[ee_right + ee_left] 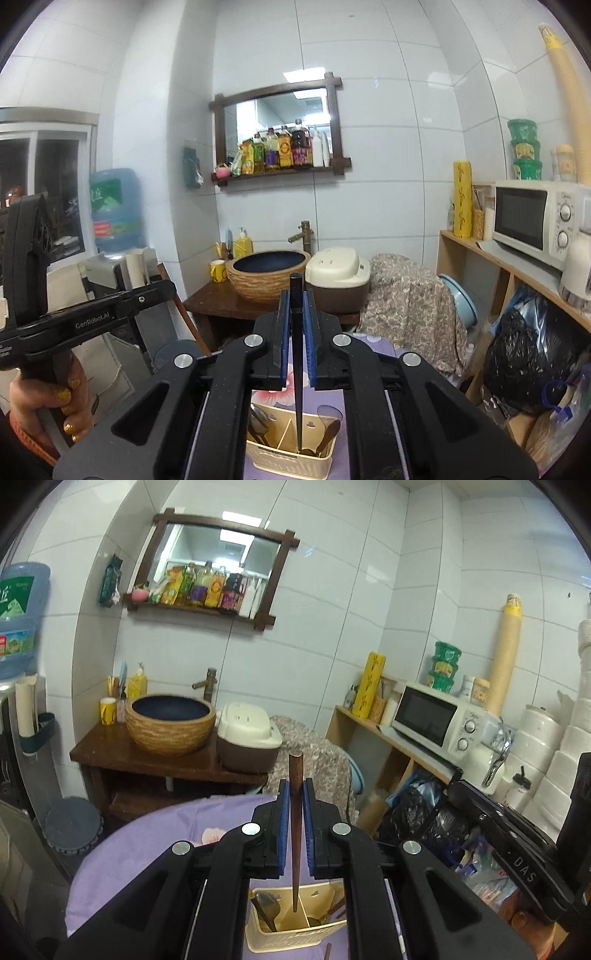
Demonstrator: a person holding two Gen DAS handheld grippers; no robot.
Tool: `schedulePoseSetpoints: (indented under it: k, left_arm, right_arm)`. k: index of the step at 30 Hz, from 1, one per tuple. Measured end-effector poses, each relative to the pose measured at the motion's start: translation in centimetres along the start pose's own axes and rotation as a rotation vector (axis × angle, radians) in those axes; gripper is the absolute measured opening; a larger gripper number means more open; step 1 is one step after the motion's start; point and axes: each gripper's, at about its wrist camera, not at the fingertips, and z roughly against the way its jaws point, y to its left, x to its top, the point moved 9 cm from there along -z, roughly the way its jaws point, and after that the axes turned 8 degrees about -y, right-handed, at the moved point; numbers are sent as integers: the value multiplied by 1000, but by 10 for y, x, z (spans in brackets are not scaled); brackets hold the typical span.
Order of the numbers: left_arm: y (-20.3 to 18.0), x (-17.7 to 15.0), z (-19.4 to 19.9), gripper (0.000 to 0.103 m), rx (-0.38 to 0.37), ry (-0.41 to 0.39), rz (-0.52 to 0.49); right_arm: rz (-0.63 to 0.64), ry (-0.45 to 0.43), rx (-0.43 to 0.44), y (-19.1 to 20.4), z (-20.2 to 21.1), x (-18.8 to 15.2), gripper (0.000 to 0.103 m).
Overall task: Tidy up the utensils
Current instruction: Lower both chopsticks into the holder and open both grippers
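Holding 1 chopstick each, the left gripper (295, 805) clamps a brown chopstick (295, 830) and the right gripper (296, 325) a black chopstick (297, 369), both upright above the caddy (291, 461) on the table (166, 830). Next, probably lowering each tip into 1 compartment, then releasing.

1. The utensil holder (295, 928) shows only between the gripper arms; its sides are hidden and its base is cut off by the lower edge.
2. The brown chopstick (296, 812) has its middle hidden behind the blue pads.
3. The black chopstick (297, 369) ends among spoons; whether its tip touches anything cannot be told.
4. The hand (48, 410) is cut off by the left edge.
5. Labels on the bottles (207, 587) are too small to read.
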Motion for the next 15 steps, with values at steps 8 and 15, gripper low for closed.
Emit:
schedulePoseSetpoints:
  k: [8,15]
  left_arm:
    - [14,-68,-24,9,40,105,-19]
    - [22,-105,-38,9,53,178,-6]
  right_arm:
    - [-36,102,-28,-11,-30,-72,8]
    - [-64,150,-45,-19,-36,-103,8]
